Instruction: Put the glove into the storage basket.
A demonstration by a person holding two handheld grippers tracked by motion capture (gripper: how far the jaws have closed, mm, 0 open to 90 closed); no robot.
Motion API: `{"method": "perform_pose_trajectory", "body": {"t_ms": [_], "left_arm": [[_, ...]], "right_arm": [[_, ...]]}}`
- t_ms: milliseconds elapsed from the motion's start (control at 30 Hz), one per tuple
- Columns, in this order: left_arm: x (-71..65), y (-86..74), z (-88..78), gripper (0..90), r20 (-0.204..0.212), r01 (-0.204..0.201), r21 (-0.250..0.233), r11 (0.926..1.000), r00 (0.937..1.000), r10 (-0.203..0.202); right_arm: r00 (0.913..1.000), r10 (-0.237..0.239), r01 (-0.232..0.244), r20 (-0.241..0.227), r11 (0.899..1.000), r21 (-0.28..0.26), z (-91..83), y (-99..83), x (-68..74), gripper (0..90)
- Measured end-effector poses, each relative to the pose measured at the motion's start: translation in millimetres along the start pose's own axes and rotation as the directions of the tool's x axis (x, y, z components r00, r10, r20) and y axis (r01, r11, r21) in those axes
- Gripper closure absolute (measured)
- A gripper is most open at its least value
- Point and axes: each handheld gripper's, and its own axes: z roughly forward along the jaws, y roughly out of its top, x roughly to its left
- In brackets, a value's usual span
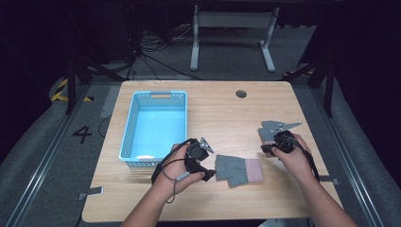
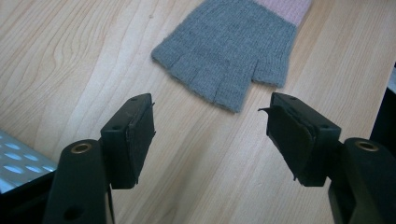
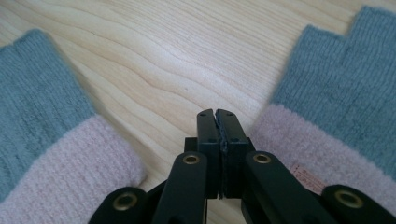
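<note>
Second glove [image 1: 271, 131], high view, 3 o'clock on the surface [image 1: 222, 113]: partly covered by the right gripper [image 1: 267, 149] and hand.
Near glove [image 2: 233, 46], left gripper view: cuff cut off at 12 o'clock.
Cuff label [image 3: 306, 178], right gripper view: print too small to read.

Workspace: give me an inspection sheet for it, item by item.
Surface: light wooden table, with a round hole near the far edge.
Job's things: two grey fingerless gloves with pink cuffs, near glove flat, far glove by the right hand.
Clutter: blue basket, on the left.
Grippers: left gripper open, short of the near glove; right gripper shut, nothing between the jaws.
Cables: black lead trailing off the left gripper.
Surroundings: grey floor, white table frame behind.
</note>
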Motion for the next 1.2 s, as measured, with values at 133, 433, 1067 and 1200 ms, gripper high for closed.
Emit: {"method": "perform_pose_trajectory", "body": {"t_ms": [133,433,1067,1200], "left_arm": [[-0.5,0.4,-0.3,32.8,0.005,-0.006,0.001,1.0000,1.0000,0.006],[-0.2,3.8,-0.2,32.6,0.012,-0.013,-0.001,0.9999,0.9998,0.013],[-0.6,11.2,2.3,32.2,0.026,-0.036,-0.002,0.9993,0.9990,0.036],[-0.8,11.7,2.3,32.1,0.022,-0.033,0.001,0.9995,0.9992,0.032]], "right_arm": [[0.9999,0.012,-0.012,0.001,1.000,0.008,0.4,-2.8,-2.7,89.9],[0.9995,0.027,-0.027,0.014,0.999,0.020,-4.6,-8.8,-6.0,89.8],[0.9942,0.094,-0.096,0.051,0.995,0.020,-20.1,-25.4,-24.7,89.9],[0.9925,0.109,-0.110,0.056,0.994,0.020,-23.3,-27.1,-27.2,89.9]]}}
